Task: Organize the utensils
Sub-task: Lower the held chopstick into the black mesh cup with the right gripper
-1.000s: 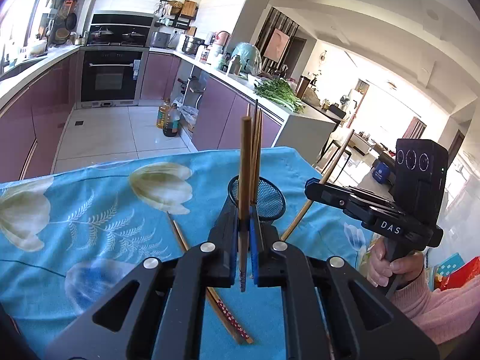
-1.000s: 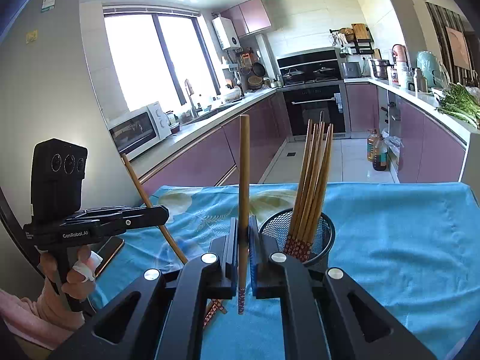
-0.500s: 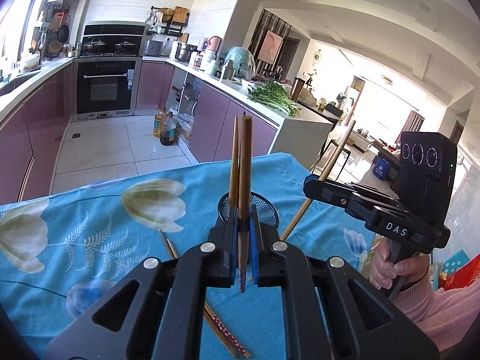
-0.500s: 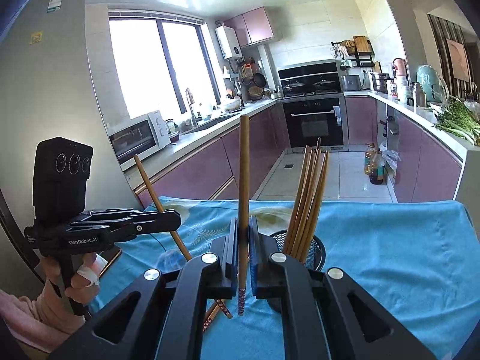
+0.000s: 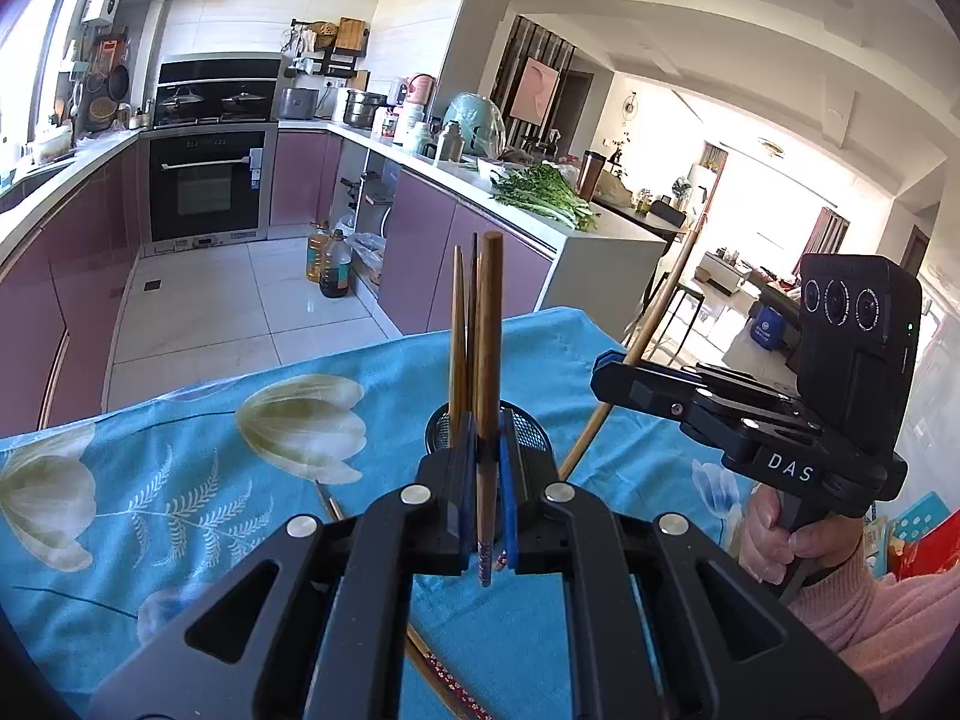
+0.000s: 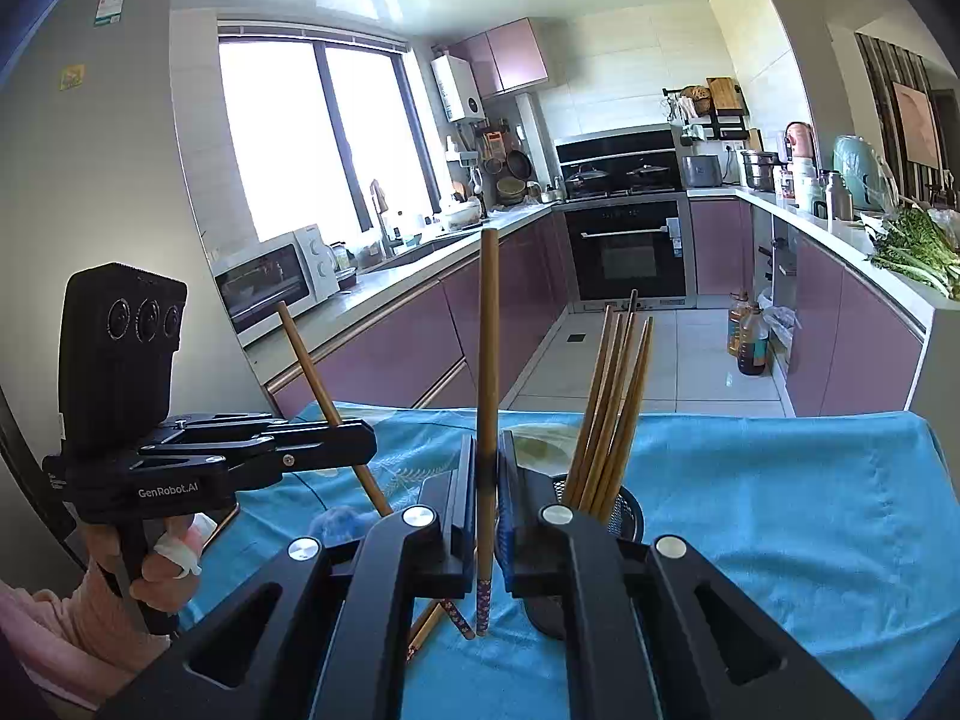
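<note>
Both hand-held grippers are clamped on a single chopstick each right now. The left hand-held gripper (image 5: 489,468) has its jaws pinched tight around a brown chopstick (image 5: 487,360) that stands nearly upright, patterned end poking out below the pads. The right hand-held gripper (image 6: 487,480) is doing the same with its own chopstick (image 6: 487,360), also about vertical. Between and just beyond them sits the black mesh holder (image 6: 627,510) on the bench, which is covered in a blue flowered cloth (image 6: 780,510), with a bunch of chopsticks (image 6: 612,408) already standing in it and leaning a bit. A couple more loose chopsticks (image 5: 444,678) lie flat on the cloth near the left gripper.
</note>
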Available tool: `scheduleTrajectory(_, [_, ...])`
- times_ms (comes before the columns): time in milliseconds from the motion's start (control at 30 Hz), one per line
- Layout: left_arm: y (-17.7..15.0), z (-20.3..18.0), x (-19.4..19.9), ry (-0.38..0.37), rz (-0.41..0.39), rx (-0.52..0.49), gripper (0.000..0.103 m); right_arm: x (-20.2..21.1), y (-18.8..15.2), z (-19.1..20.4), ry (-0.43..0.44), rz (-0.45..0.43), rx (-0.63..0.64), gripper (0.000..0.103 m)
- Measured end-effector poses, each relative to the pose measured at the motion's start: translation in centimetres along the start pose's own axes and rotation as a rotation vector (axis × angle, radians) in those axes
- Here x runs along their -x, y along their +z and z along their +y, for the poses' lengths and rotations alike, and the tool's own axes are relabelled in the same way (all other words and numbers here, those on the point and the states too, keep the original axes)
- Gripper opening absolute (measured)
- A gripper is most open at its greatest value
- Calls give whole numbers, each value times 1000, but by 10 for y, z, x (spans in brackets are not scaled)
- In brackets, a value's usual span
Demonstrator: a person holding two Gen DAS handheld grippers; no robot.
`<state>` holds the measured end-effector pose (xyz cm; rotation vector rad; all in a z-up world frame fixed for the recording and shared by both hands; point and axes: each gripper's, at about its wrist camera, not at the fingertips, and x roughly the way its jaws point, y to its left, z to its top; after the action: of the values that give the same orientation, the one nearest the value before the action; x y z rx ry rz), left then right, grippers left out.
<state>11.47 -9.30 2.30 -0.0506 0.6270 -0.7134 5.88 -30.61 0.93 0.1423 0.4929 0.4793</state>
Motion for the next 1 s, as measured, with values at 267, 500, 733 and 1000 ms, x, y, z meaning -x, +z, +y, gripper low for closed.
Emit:
scheduleTrajectory(267, [5,-7,-7,6,8,-22,8,0,0,0,-1,-1,-2,6])
scheduleTrajectory(500, [8,-8,-9,6,7,-29,8,-1,0,1,-3,-2,-3,6])
scheduleTrajectory(733, [10,-10,-8,9,2,-36,8,0,6,-1,-10,-9,1,6])
scheduleTrajectory(1000, [15,-11,-4,10,-14,-42,8,3,9,2,-20,-23,10,6])
